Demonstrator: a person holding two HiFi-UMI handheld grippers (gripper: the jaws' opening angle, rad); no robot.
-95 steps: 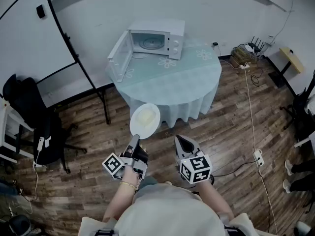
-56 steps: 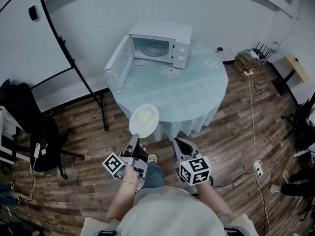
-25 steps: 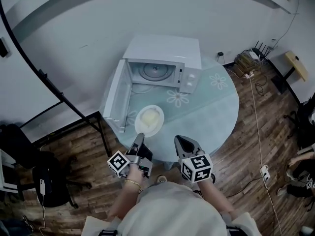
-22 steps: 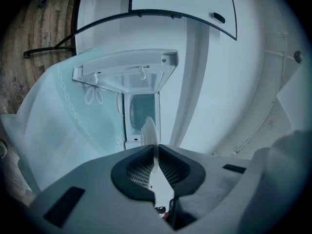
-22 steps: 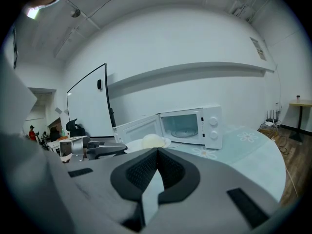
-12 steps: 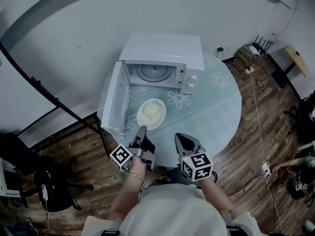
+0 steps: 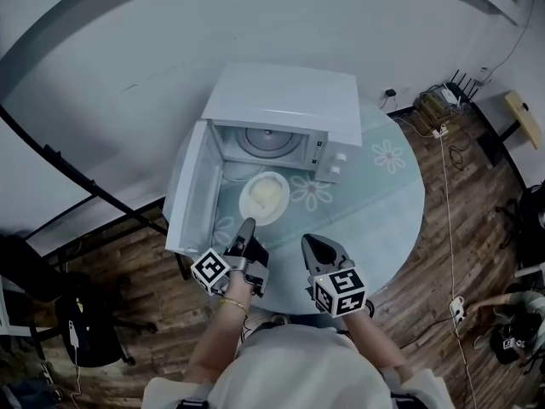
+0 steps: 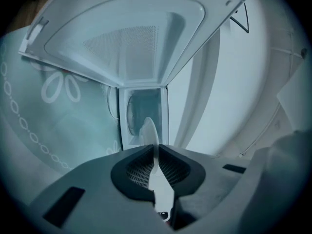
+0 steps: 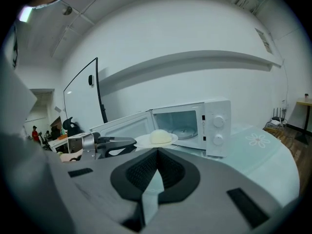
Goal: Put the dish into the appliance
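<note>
The left tool (image 7: 248,225) is clamped on the near rim of the dish (image 7: 265,196) — in the left gripper view its pads pinch the thin edge of the plate, which runs straight up between them. The dish is a pale plate with a soft yellowish mound (image 9: 160,136) in its middle. It is held level, off the counter (image 7: 387,207), just in front of the open mouth of the microwave (image 7: 289,107) and not yet inside it.

The microwave is white and stands at the far side of the round counter, close to the wall. Its door (image 7: 189,192) is swung wide to the left, and the dish hangs between the door and the control panel. Inside, the glass turntable (image 7: 270,141) lies bare. Two knobs (image 9: 218,123) sit one above the other on the panel at the right of the opening.

The right tool (image 7: 312,242) is closed on nothing — its jaws meet at the tips, as the right gripper view shows. It is held near the left tool, at its right, over the near edge of the counter and apart from the dish, and it points towards the microwave.

The counter wears a pale cloth printed with flowers (image 7: 389,155). Round it lies a wooden floor (image 7: 477,186).
</note>
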